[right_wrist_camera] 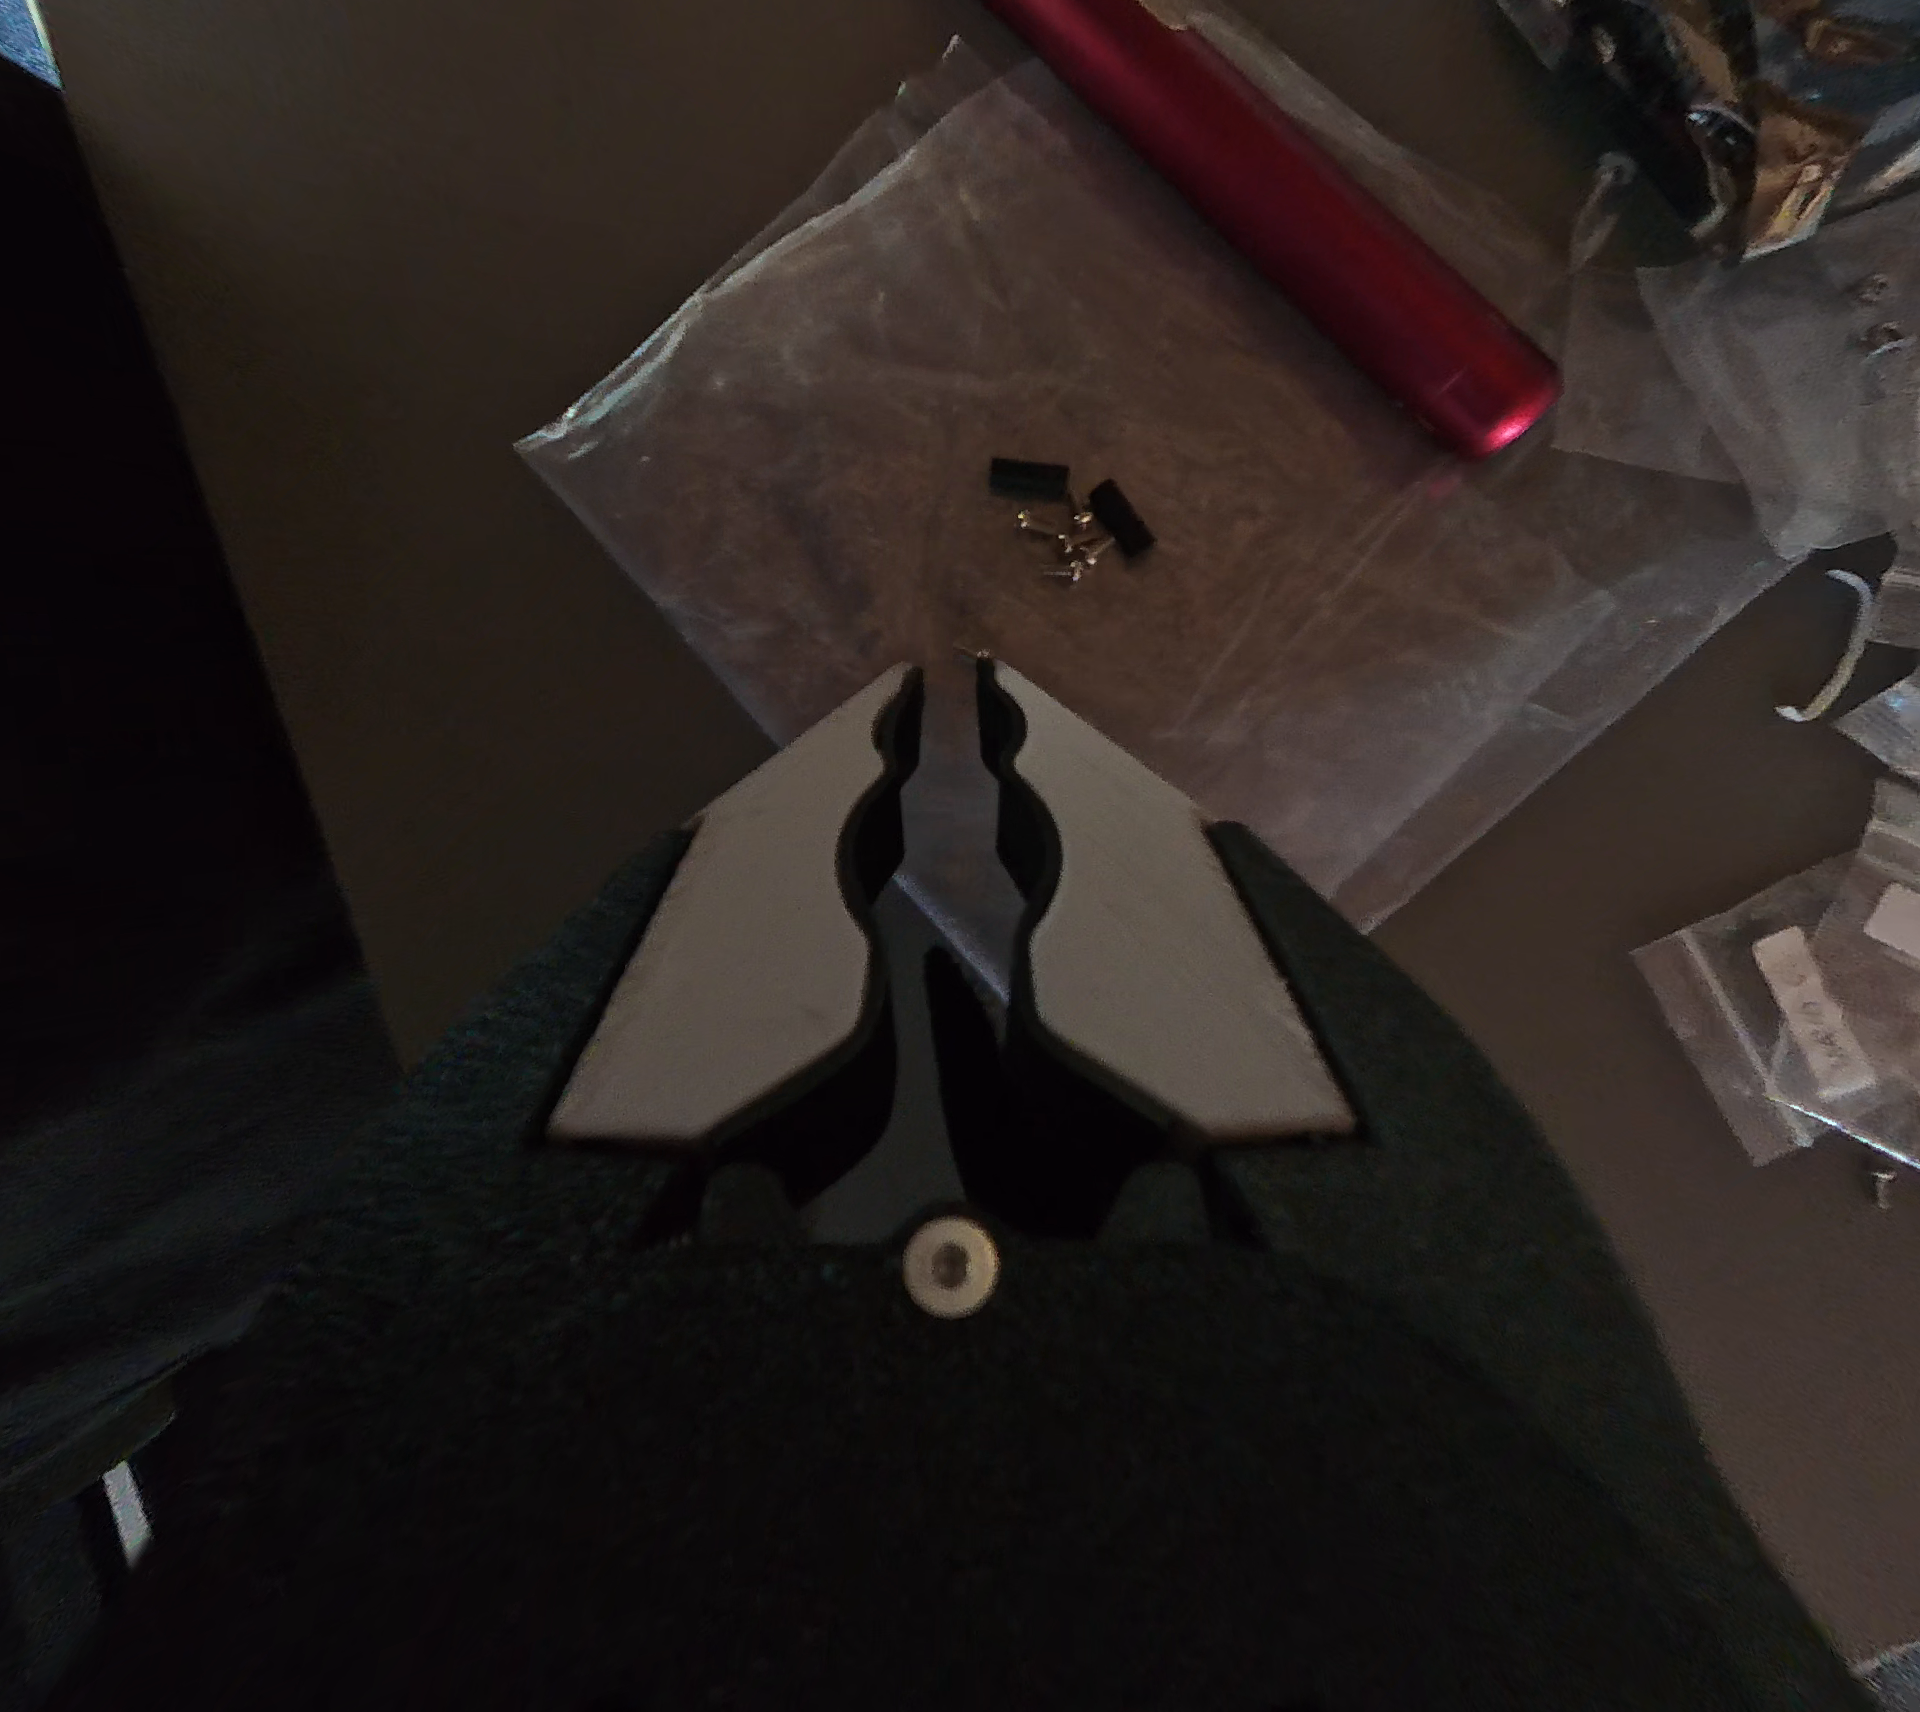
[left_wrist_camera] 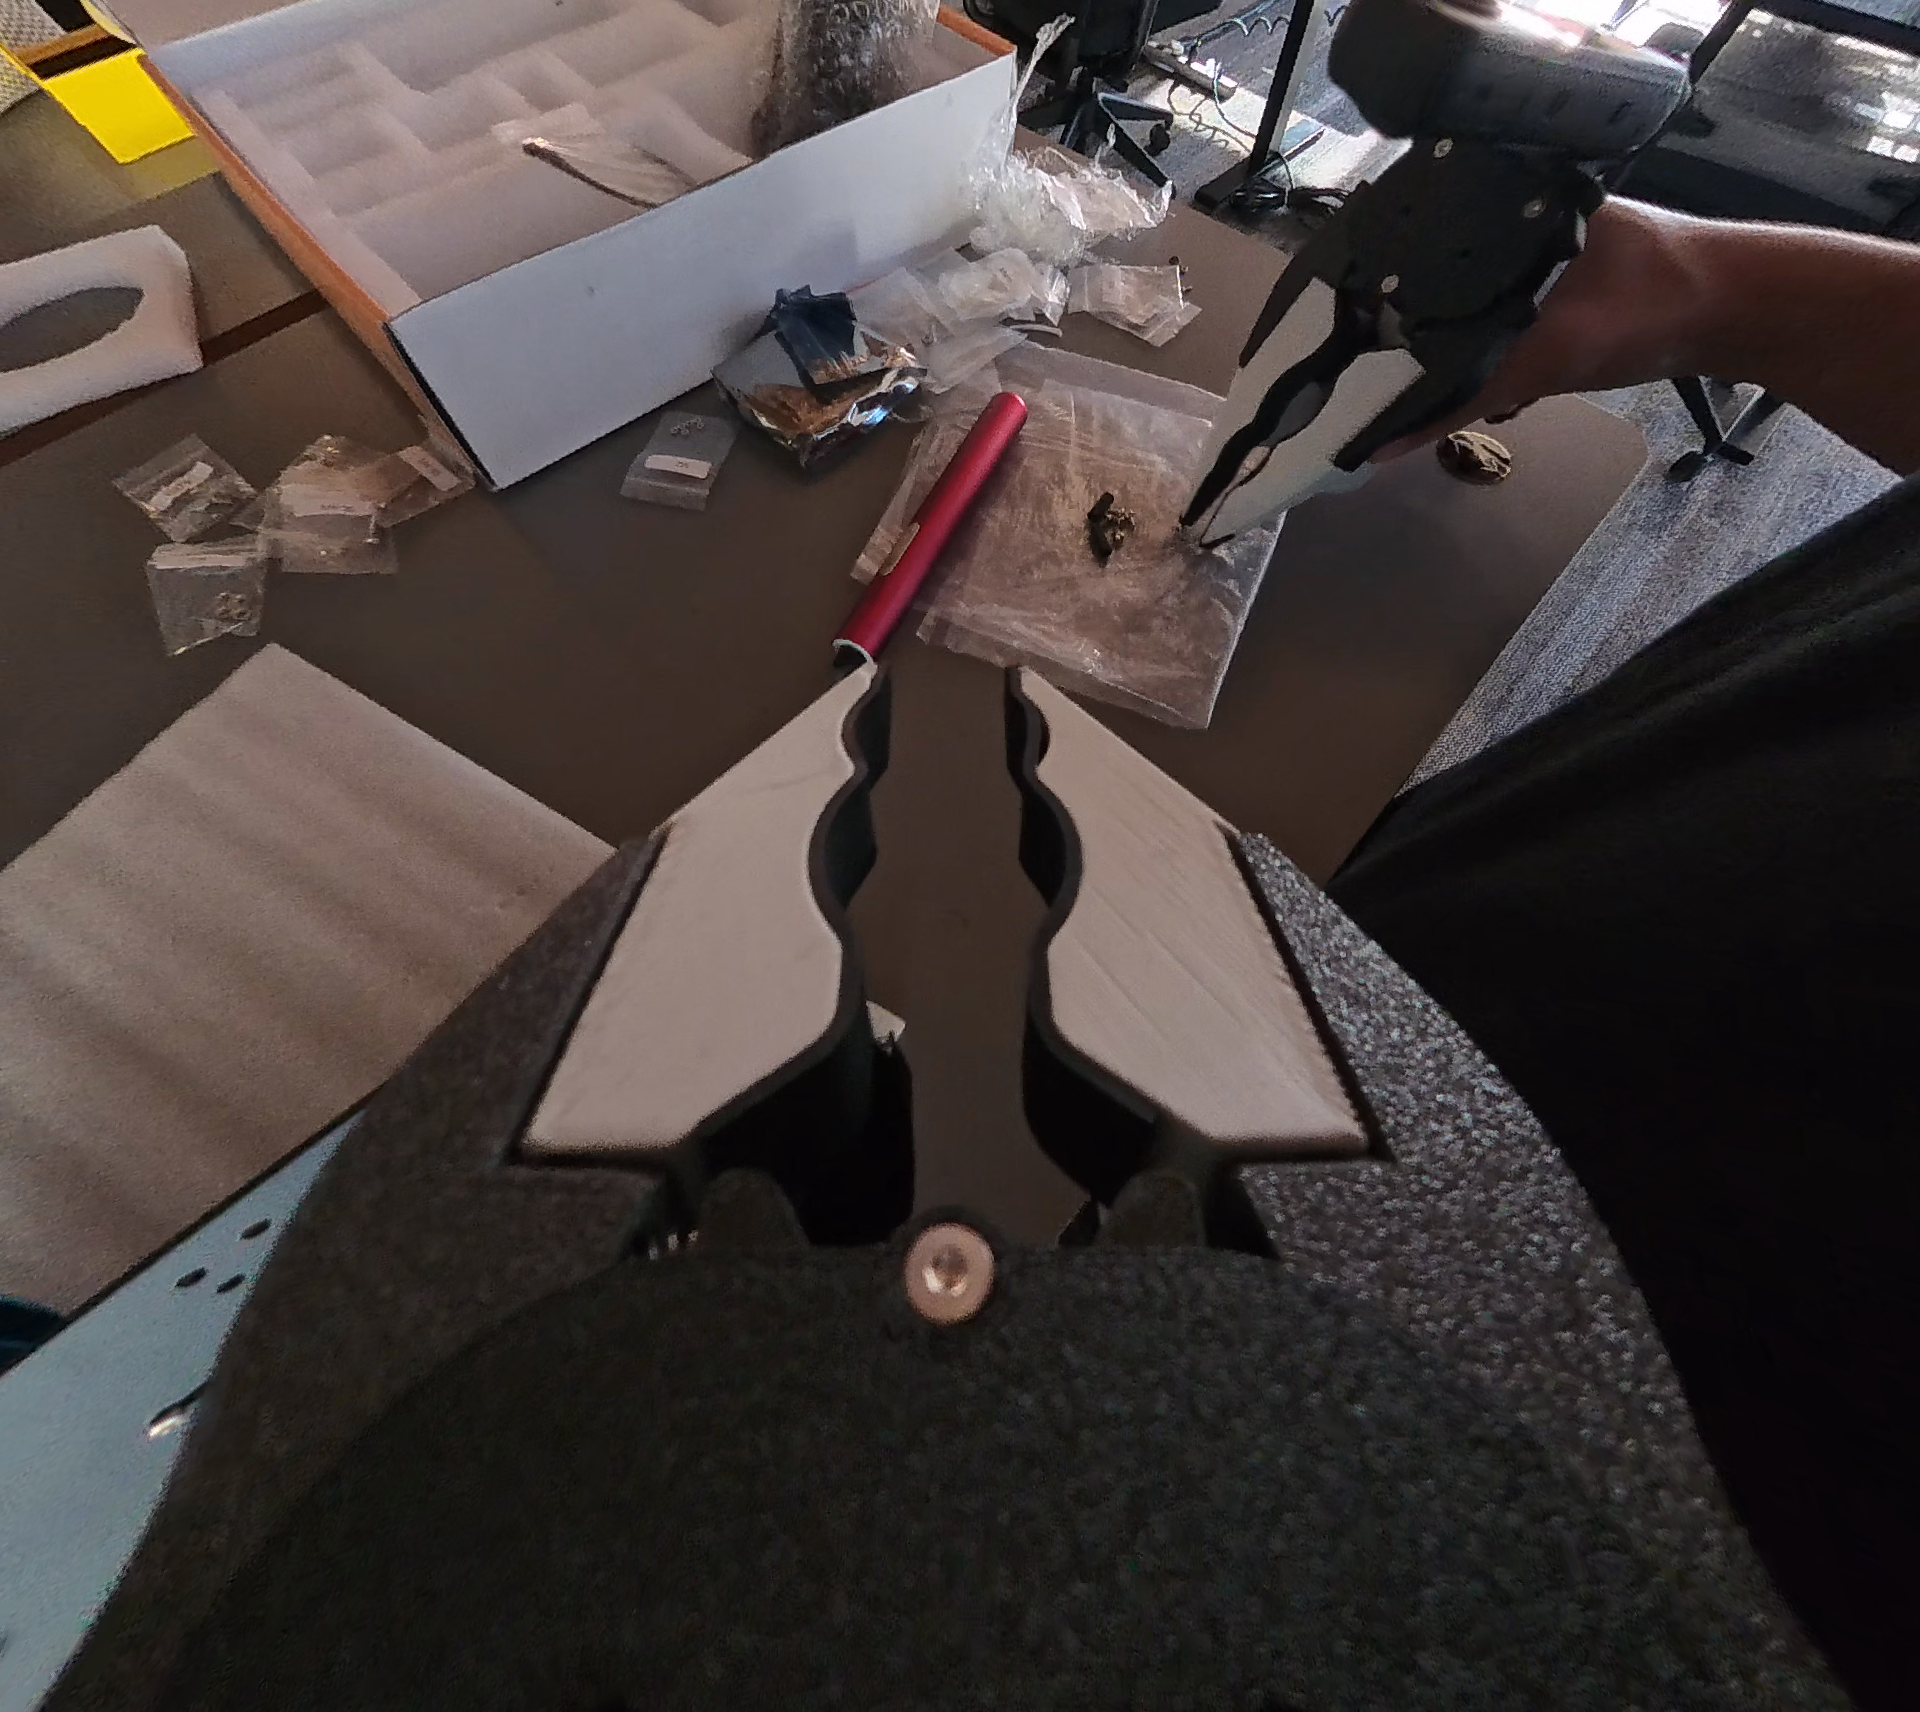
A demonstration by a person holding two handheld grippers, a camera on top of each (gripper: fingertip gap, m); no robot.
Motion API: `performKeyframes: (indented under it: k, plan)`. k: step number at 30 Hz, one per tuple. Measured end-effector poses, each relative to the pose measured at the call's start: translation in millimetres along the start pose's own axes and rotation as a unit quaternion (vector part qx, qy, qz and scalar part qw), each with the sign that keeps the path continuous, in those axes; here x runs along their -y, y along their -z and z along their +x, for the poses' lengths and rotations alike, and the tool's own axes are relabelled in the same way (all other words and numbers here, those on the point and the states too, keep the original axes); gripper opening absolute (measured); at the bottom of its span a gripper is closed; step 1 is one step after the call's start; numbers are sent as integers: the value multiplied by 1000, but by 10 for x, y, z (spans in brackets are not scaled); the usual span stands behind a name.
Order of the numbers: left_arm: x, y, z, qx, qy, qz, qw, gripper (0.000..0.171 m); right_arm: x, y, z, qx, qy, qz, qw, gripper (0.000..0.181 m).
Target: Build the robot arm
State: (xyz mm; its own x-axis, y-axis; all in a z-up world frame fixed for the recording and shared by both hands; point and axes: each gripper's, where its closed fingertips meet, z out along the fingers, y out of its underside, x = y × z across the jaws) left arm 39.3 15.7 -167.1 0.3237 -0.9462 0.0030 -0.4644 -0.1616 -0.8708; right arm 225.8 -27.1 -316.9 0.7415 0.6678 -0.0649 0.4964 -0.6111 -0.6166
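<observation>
Left tongs [left_wrist_camera: 940, 675] gape empty above tabletop [left_wrist_camera: 582, 623], near red cylinder [left_wrist_camera: 935, 519]. Right tongs [right_wrist_camera: 948, 675] narrowly parted, tips down on clear plastic bag [right_wrist_camera: 1143, 623], tiny screw [right_wrist_camera: 971, 650] at one tip; small screw pile [right_wrist_camera: 1070, 524] just beyond.

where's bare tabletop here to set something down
Bare brown tabletop lies between the white foam sheet, the white cardboard box and the red metal cylinder. Crowded: small clear bags left, and the large clear plastic bag under the right gripper.
</observation>
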Motion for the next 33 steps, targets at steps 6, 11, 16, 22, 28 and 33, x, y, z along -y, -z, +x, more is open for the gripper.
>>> performKeyframes:
  k: [6, 11, 16, 22, 28, 33]
  plan:
    - [-82, -8, 37, 3, 21, -9, 1000, 21, 10, -16, -139, 28, -11, 3, 1000, 10]
    - [-174, -32, 88, 10, 33, -19, 999, 20, 4, 77, -91, 10, -11, 6, 1000, 10]
    - [-254, -112, 135, 11, 60, -24, 998, 20, 16, 98, -34, 4, -6, 8, 1000, 11]
    - [-309, -189, 158, 18, 67, -34, 997, 20, 122, 45, 15, 7, -2, 13, 1000, 11]
    - [-349, -82, 77, 48, 82, -30, 995, 20, 222, 25, 62, 8, -1, 15, 1000, 11]
    - [-406, 22, 11, 78, 91, -30, 992, 20, 210, 94, 145, -28, -54, 19, 998, 24]
